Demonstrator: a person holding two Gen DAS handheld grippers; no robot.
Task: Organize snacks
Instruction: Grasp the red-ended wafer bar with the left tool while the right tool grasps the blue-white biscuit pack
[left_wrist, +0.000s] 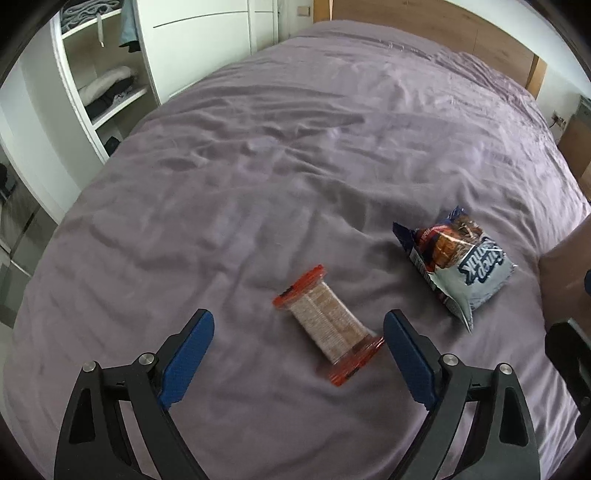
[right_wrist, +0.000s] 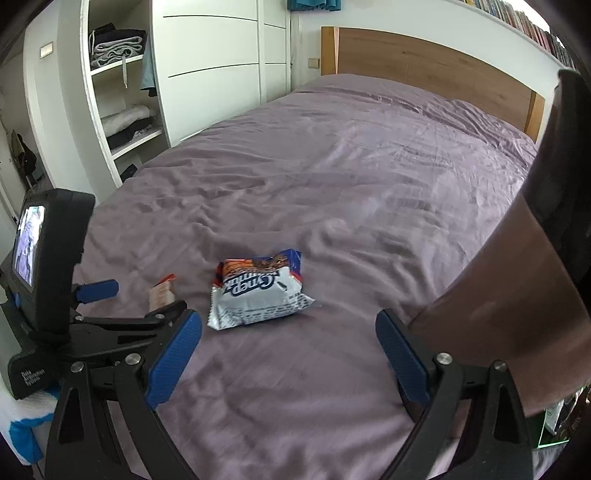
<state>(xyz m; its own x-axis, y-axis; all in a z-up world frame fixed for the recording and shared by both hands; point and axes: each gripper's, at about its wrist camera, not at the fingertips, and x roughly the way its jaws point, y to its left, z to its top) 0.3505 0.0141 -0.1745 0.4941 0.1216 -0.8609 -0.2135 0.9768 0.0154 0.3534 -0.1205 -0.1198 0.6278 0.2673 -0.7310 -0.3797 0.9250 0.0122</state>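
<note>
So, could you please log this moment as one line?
left gripper: open over cracker pack | right gripper: open near snack bag | bed

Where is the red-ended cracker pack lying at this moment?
In the left wrist view the cracker pack lies on the purple bedspread between the open left tongs, with the white snack bag to its right.

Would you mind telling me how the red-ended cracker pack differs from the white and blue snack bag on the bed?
The cracker pack is a slim clear sleeve with red crimped ends, its contents visible; the snack bag is opaque and printed. The cracker pack is narrow and tube-like; the snack bag is wider and puffier. The cracker pack lies between the open left tongs; the snack bag lies ahead of the open right tongs. Both rest untouched on the purple bedspread.
</note>
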